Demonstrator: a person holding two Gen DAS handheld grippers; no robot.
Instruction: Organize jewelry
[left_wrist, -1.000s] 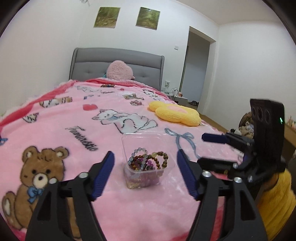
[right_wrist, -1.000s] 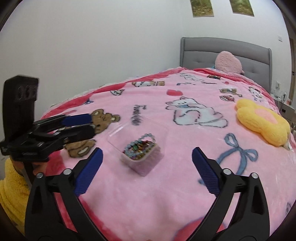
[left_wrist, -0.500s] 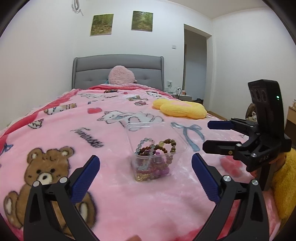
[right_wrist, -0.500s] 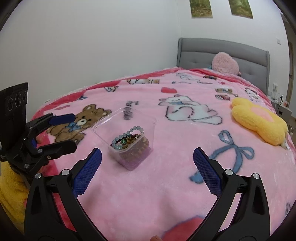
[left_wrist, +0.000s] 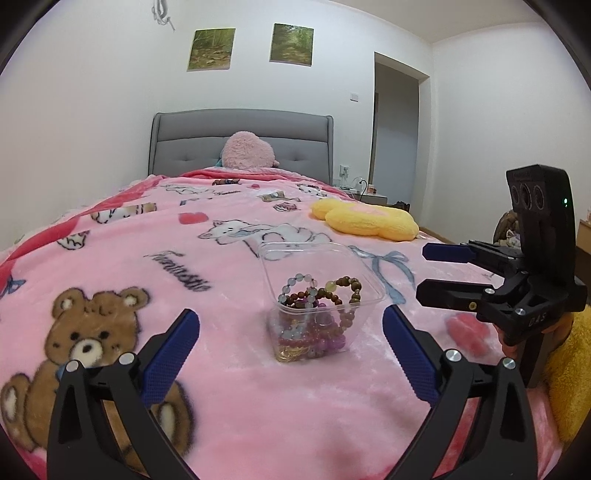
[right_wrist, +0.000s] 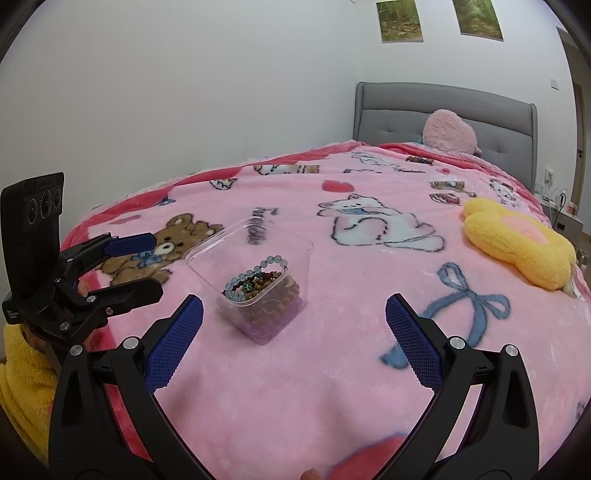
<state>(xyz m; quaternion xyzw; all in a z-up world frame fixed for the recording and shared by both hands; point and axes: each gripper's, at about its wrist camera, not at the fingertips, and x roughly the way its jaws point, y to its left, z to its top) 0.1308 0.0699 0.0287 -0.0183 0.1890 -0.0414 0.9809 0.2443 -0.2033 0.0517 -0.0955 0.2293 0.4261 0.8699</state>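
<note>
Left gripper (left_wrist: 290, 349) & right gripper (right_wrist: 293, 343): fingers spread wide, empty; clear box (left_wrist: 319, 291) w/ bead bracelets (left_wrist: 317, 295) sits ahead, btwn fingers, on bed (left_wrist: 258, 398).

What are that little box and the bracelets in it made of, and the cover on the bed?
Box: clear, glossy, likely thin plastic; the blanket shows through its walls.
Bracelets: round beads, some matte brown like wood, others translucent like glass or stone; unsure.
Blanket: soft plush fleece with a slight sheen.
</note>
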